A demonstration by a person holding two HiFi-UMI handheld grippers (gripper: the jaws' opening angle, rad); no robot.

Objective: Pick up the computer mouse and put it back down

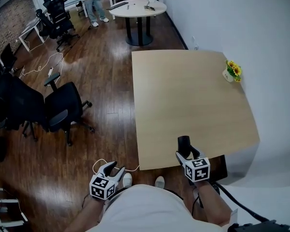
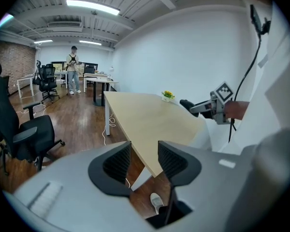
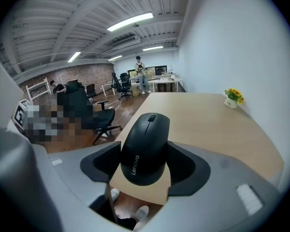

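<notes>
A black computer mouse sits between the jaws of my right gripper, which is shut on its sides. In the head view the mouse and right gripper hang low over the near edge of the light wooden table; whether the mouse touches the top I cannot tell. From the left gripper view the mouse shows at the right, beyond the table corner. My left gripper is off the table's left side, above the floor, jaws a little apart with nothing between them.
A small pot of yellow flowers stands at the table's far right by the white wall. Black office chairs and a white cable are on the wooden floor to the left. A round table and a person are far back.
</notes>
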